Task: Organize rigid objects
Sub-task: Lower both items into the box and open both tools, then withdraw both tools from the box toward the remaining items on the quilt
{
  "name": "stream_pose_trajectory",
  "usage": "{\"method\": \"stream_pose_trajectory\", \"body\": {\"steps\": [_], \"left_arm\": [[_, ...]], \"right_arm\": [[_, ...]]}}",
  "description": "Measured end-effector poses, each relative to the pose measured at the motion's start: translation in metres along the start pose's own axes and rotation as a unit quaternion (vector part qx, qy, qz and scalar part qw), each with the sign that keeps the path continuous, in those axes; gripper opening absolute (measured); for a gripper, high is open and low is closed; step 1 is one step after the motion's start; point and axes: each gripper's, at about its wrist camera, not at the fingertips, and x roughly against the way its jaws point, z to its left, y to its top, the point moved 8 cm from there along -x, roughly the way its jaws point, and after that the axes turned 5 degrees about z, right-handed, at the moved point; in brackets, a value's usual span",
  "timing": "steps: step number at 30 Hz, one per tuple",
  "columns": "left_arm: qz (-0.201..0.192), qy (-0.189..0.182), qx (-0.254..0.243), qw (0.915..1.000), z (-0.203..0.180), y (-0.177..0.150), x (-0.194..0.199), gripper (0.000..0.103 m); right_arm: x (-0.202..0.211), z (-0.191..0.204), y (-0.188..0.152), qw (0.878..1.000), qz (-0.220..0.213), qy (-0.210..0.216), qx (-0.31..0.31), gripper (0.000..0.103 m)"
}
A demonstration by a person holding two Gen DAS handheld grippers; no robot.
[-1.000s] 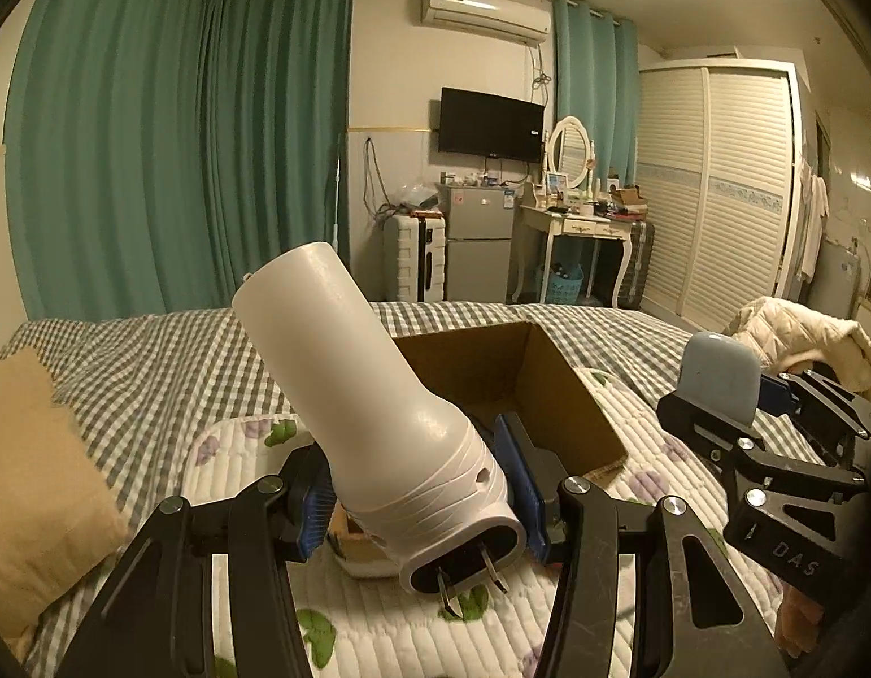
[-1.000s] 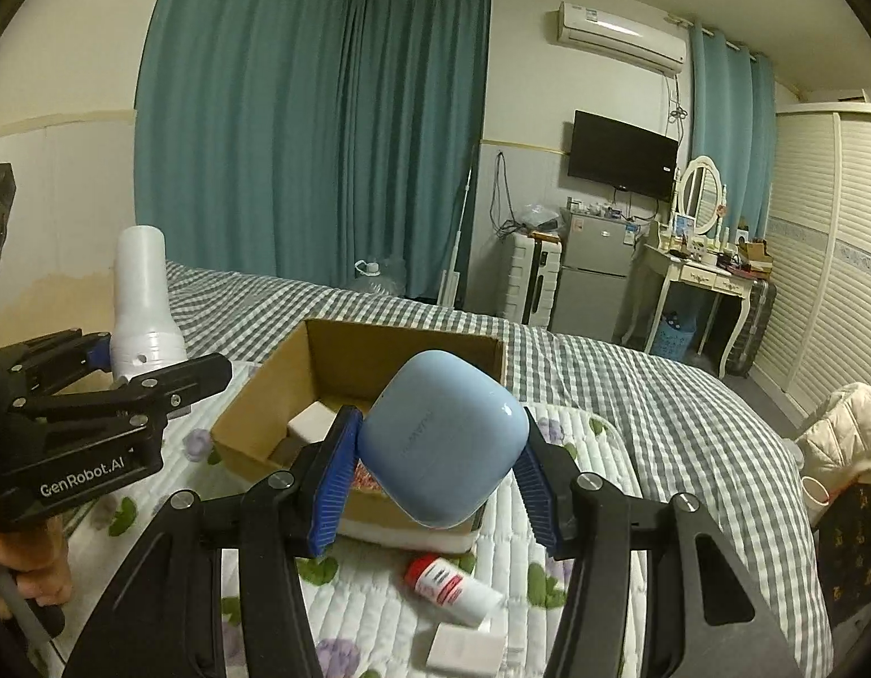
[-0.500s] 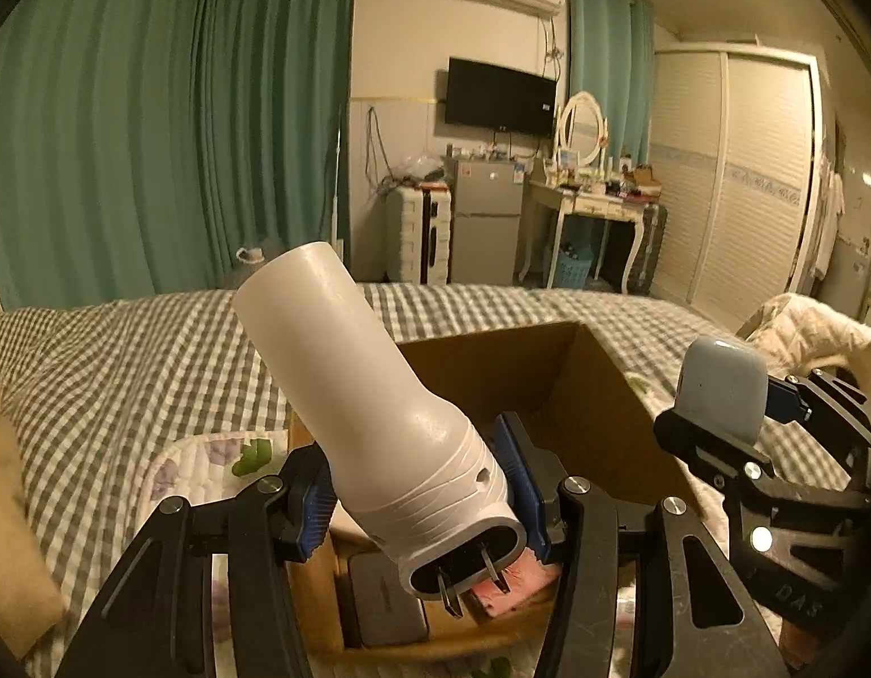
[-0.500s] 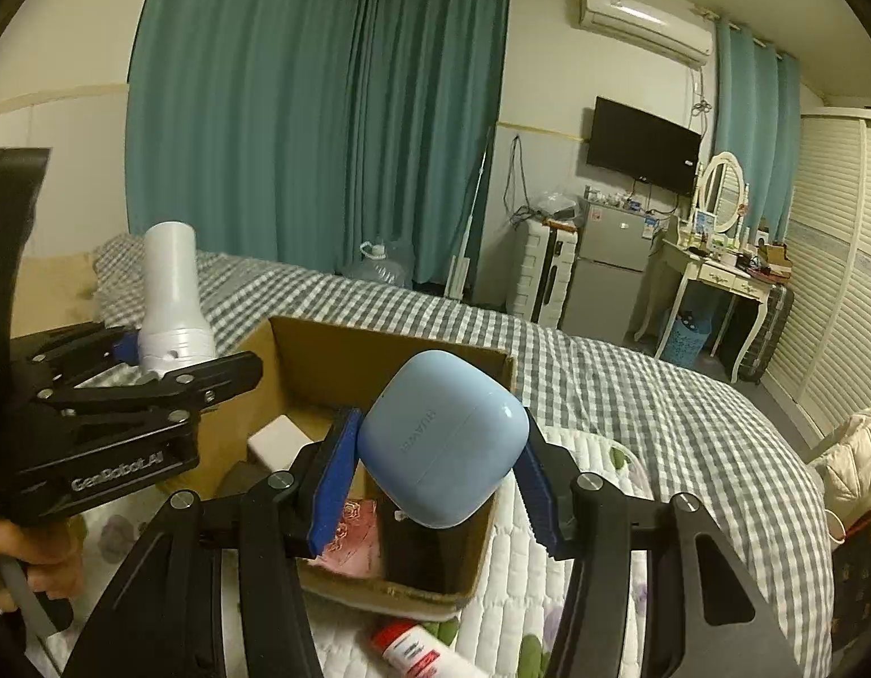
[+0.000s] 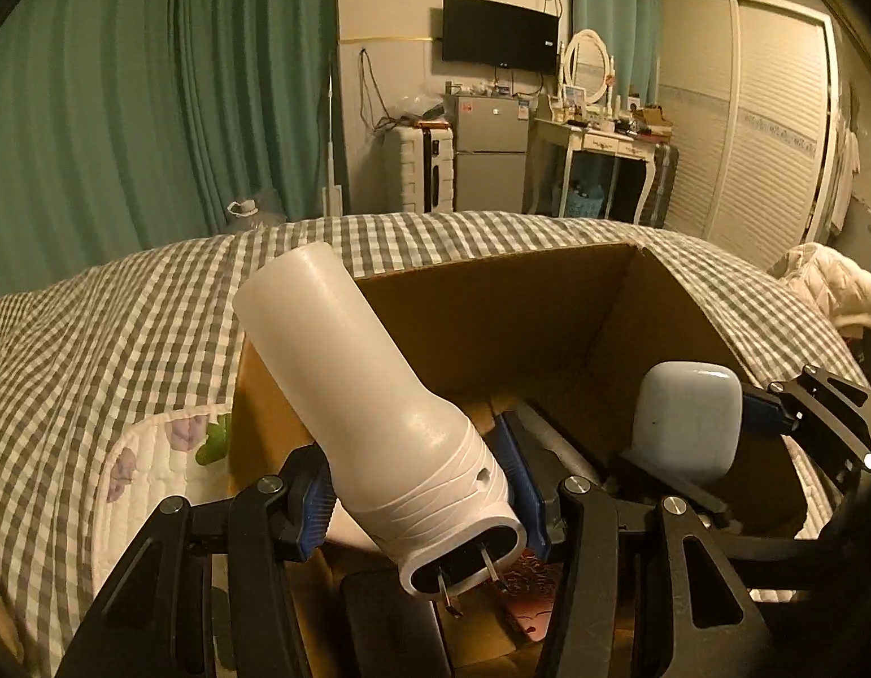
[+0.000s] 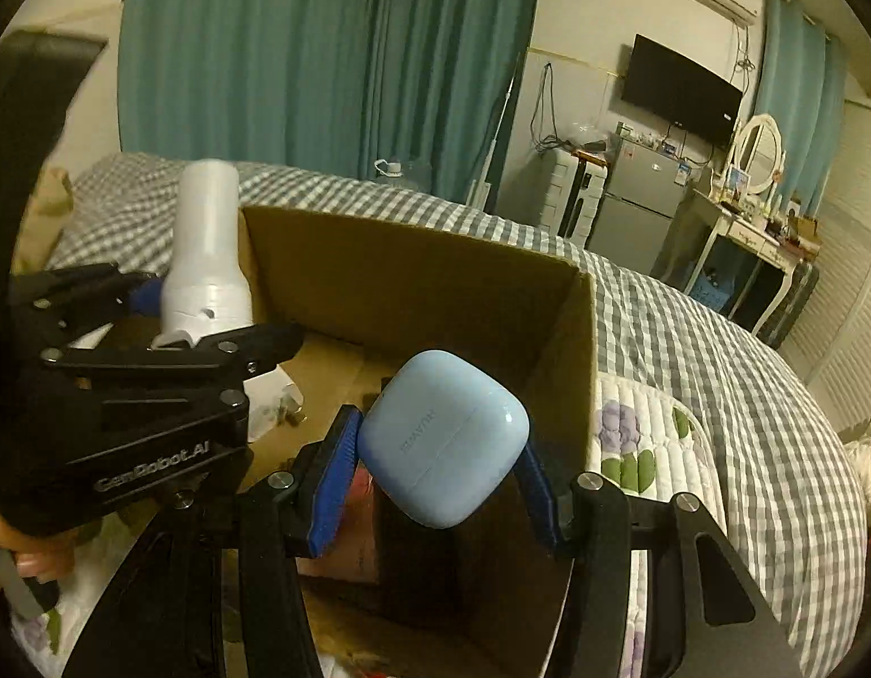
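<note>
In the left wrist view, the left claw (image 5: 418, 500) clamps a white plug-in lamp (image 5: 373, 418) at its ribbed base, prongs toward the camera and the smooth tube slanting up over the box (image 5: 492, 311). It looks like light, stiff plastic, slick on the tube, so the ribbed base is the surer hold. Below it in the box lie a dark slab (image 5: 390, 621) and a pink packet (image 5: 528, 593); the box's near wall is close to the claw. In the right wrist view, the right claw (image 6: 435, 480) grips a blue earbud case (image 6: 444, 438) by its sides over the box's near corner. The case looks hard, glossy and rounded, apt to slip. The left claw crowds in at left, and the bed (image 6: 718, 350) surrounds the box.
</note>
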Motion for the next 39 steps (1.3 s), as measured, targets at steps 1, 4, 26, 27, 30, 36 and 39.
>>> {"method": "stream_pose_trajectory", "body": {"steps": [1,4,26,27,30,36,39], "left_arm": [[0.004,0.0,0.003,1.0,0.002,0.0,-0.002,0.054],[0.015,-0.006,0.018,0.9997,0.008,-0.001,-0.005,0.054],[-0.06,0.026,0.087,0.994,0.036,0.025,0.08,0.091],[-0.063,0.025,0.086,0.994,0.035,0.026,0.085,0.091],[-0.079,0.017,0.088,0.9929,0.029,0.025,0.11,0.092],[-0.108,0.022,0.086,0.9901,0.023,0.026,0.149,0.1],[-0.121,0.022,0.087,0.9886,0.021,0.027,0.167,0.1]], "right_arm": [[-0.001,0.001,0.0,1.0,0.002,-0.001,0.002,0.053],[-0.005,0.003,0.001,1.0,0.009,0.004,0.004,0.053],[0.079,-0.031,0.012,0.996,-0.059,-0.029,-0.054,0.088],[0.086,-0.035,0.014,0.996,-0.063,-0.031,-0.057,0.089],[0.111,-0.04,0.017,0.993,-0.084,-0.043,-0.066,0.093],[0.159,-0.047,0.017,0.988,-0.121,-0.062,-0.076,0.102],[0.179,-0.048,0.015,0.986,-0.131,-0.067,-0.079,0.103]]}}
